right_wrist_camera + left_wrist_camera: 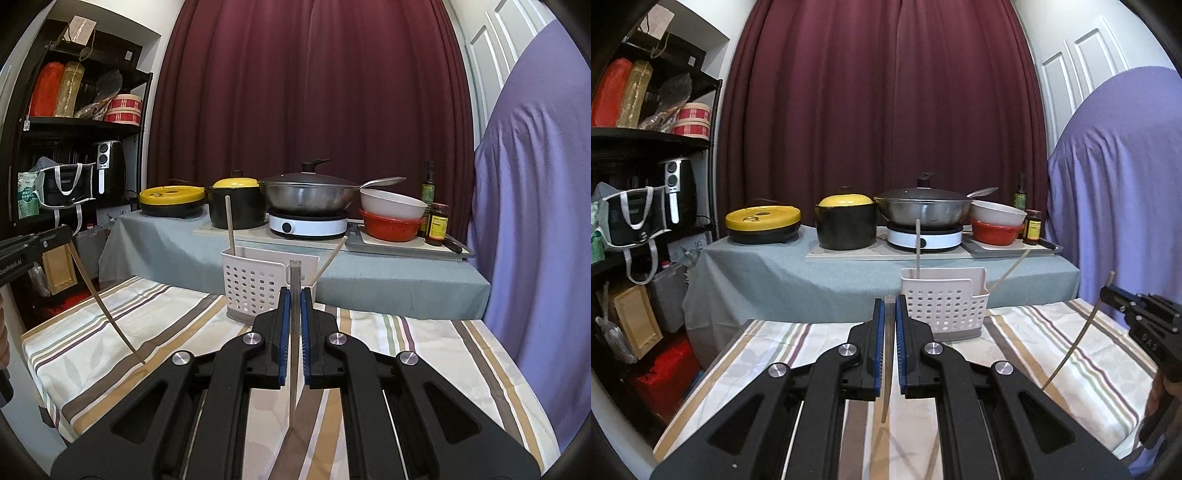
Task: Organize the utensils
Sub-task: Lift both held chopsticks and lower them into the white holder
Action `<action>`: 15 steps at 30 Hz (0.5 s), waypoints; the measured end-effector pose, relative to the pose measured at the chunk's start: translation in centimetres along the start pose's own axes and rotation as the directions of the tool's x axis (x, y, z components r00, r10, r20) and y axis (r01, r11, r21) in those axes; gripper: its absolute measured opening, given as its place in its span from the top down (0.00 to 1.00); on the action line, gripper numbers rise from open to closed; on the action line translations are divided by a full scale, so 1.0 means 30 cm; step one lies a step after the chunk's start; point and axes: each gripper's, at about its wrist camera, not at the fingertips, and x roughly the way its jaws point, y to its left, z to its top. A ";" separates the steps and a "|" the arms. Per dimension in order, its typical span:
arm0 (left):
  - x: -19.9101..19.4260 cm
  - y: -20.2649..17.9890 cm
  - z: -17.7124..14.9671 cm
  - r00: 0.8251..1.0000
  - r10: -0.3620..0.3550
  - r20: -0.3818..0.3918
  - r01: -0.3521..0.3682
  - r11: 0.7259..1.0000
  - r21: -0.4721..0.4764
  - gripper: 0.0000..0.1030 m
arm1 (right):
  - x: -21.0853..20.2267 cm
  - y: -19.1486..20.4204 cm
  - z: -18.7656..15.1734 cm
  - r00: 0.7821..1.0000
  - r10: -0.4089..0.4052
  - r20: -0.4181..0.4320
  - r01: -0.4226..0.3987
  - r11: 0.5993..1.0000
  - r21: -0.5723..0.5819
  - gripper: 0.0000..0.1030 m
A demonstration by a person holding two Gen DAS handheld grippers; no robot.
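My left gripper (889,306) is shut on a pale chopstick (885,398) that hangs almost upright between its blue pads, its tip just above the striped tablecloth (768,343). My right gripper (294,295) is likewise shut on a second chopstick (293,398), held upright. Just beyond both stands a white perforated utensil holder (942,306) (255,288). One chopstick (917,247) stands upright in it and another (1008,271) leans right. The right gripper (1115,295) also shows at the right edge of the left wrist view, and the left gripper (55,236) at the left edge of the right wrist view.
Behind the holder, a grey-clothed table (768,273) carries a yellow-lidded pan (762,223), a black pot (846,225), a wok on an induction cooker (923,236), stacked bowls (997,221) and bottles (1032,225). A black shelf (646,177) stands left; a purple-draped shape (1115,203) stands right.
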 end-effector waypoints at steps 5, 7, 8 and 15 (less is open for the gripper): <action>0.039 -0.003 0.067 0.998 -0.058 -0.003 0.058 0.998 -0.020 0.94 | 0.037 -0.011 0.047 1.000 0.014 0.023 -0.014 1.000 0.003 0.94; 0.062 -0.001 0.107 0.996 -0.088 0.004 0.088 0.996 -0.032 0.94 | 0.060 -0.020 0.087 0.999 0.026 0.046 -0.026 1.000 0.005 0.94; 0.073 -0.001 0.126 0.995 -0.101 0.011 0.101 0.994 -0.036 0.94 | 0.069 -0.023 0.104 0.998 0.029 0.056 -0.029 1.000 0.004 0.94; 0.179 -0.034 0.294 0.982 -0.160 0.099 0.163 0.986 -0.023 0.94 | 0.173 -0.054 0.284 0.985 0.034 0.171 -0.032 0.999 -0.017 0.94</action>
